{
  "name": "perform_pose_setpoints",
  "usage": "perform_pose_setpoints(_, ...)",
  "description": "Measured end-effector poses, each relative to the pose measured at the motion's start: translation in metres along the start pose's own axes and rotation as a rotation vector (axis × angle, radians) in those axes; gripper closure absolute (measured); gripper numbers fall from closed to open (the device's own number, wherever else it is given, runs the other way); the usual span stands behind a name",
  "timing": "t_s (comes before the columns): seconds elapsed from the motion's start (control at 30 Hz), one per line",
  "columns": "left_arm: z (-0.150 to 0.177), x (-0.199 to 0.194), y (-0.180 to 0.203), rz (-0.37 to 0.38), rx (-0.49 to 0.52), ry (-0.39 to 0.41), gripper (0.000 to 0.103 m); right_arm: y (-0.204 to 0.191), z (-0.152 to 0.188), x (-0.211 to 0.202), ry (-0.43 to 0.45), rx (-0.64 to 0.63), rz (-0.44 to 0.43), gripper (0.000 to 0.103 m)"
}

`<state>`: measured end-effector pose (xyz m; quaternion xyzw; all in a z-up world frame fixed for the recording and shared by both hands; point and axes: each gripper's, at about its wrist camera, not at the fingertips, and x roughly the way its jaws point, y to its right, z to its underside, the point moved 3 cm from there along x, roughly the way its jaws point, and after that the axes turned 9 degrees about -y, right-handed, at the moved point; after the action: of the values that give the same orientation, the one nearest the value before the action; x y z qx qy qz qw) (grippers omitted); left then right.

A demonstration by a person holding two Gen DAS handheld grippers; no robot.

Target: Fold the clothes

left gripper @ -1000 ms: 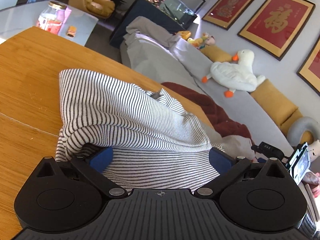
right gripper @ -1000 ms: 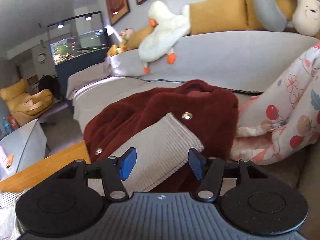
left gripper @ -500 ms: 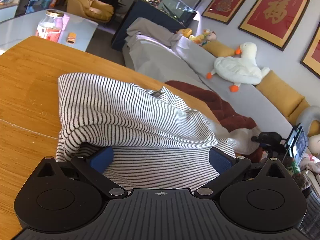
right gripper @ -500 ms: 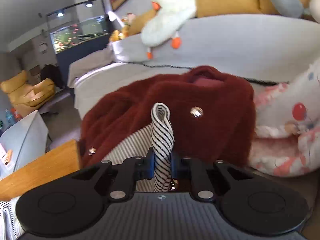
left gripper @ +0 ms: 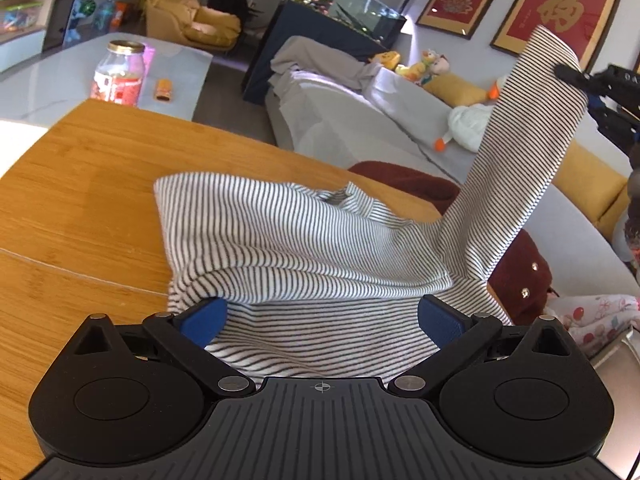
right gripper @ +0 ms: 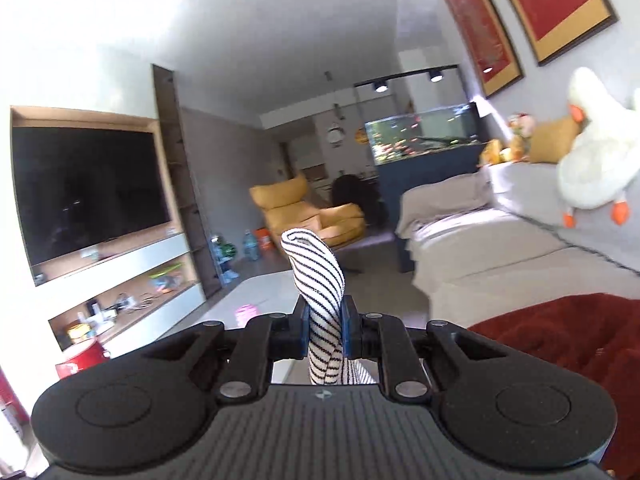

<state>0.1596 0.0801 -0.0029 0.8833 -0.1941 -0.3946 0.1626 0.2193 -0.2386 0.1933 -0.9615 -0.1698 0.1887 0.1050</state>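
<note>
A black-and-white striped garment (left gripper: 280, 240) lies bunched on the wooden table (left gripper: 80, 184). My left gripper (left gripper: 320, 320) rests open over its near part, blue pads spread wide on the cloth. One sleeve (left gripper: 524, 152) rises up to the right. My right gripper (left gripper: 576, 76) holds its end high above the sofa. In the right wrist view that gripper (right gripper: 325, 328) is shut on the folded striped sleeve end (right gripper: 316, 276), which sticks up between the pads.
A dark red fleece jacket (left gripper: 516, 256) and a floral cloth (left gripper: 600, 316) lie on the grey sofa (left gripper: 360, 120) past the table's right edge. A jar (left gripper: 119, 72) stands on a grey table behind. A plush goose (right gripper: 592, 168) sits on the sofa back.
My right gripper closed on the striped sleeve end and lifted it high, swinging to face the room. The sleeve now stretches up from the pile. The left gripper stayed open on the cloth.
</note>
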Motion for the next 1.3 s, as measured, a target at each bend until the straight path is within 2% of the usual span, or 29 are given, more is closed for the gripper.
perform_pose_setpoints(0.1,0.001,-0.02,-0.005,0.001,-0.016,0.018,0.0,-0.035,0.008,0.026,-0.066,-0.023,-0.096,0.089)
perform_pose_setpoints(0.23,0.005,-0.041,-0.01,-0.088,-0.008,0.041,0.0,-0.076,0.03,0.056,-0.151,-0.053,-0.18,0.089)
perform_pose_setpoints(0.37,0.006,-0.052,-0.018,-0.102,-0.031,0.045,0.0,-0.11,0.056,0.082,-0.243,-0.063,-0.242,0.088)
perform_pose_setpoints(0.43,0.007,-0.053,-0.018,-0.105,-0.031,0.041,0.0,-0.122,0.069,0.09,-0.283,-0.058,-0.269,0.086)
perform_pose_setpoints(0.5,0.007,-0.052,-0.017,-0.104,-0.025,0.037,0.0,-0.13,0.08,0.094,-0.315,-0.047,-0.299,0.079)
perform_pose_setpoints(0.57,0.007,-0.051,-0.016,-0.099,-0.018,0.033,0.0,-0.131,0.084,0.09,-0.31,-0.047,-0.315,0.077)
perform_pose_setpoints(0.67,0.006,-0.048,-0.014,-0.084,-0.016,0.031,0.0,-0.122,0.086,0.078,-0.276,-0.046,-0.322,0.064)
perform_pose_setpoints(0.73,0.002,-0.045,-0.013,-0.076,-0.016,0.032,0.0,-0.11,0.08,0.07,-0.249,-0.033,-0.325,0.06)
perform_pose_setpoints(0.77,0.0,-0.043,-0.011,-0.072,-0.017,0.034,0.0,-0.103,0.078,0.066,-0.236,-0.026,-0.324,0.053)
perform_pose_setpoints(0.8,-0.003,-0.041,-0.01,-0.068,-0.018,0.035,0.0,-0.096,0.076,0.062,-0.224,-0.023,-0.31,0.047)
perform_pose_setpoints(0.97,-0.015,-0.029,-0.01,-0.046,-0.047,0.042,0.0,-0.06,0.086,0.047,-0.195,-0.058,-0.16,0.034)
perform_pose_setpoints(1.07,-0.024,-0.02,-0.011,-0.066,-0.063,0.04,0.0,-0.038,0.112,0.044,-0.225,-0.102,-0.043,0.021)
perform_pose_setpoints(1.13,-0.031,-0.012,-0.014,-0.084,-0.089,0.036,0.0,-0.025,0.136,0.046,-0.273,-0.101,0.0,0.018)
perform_pose_setpoints(1.23,-0.04,-0.001,-0.021,-0.127,-0.123,0.025,0.012,-0.009,0.167,0.051,-0.34,-0.08,0.035,0.017)
perform_pose_setpoints(1.3,-0.044,0.008,-0.025,-0.164,-0.131,0.004,0.034,-0.006,0.175,0.054,-0.355,-0.064,0.051,0.017)
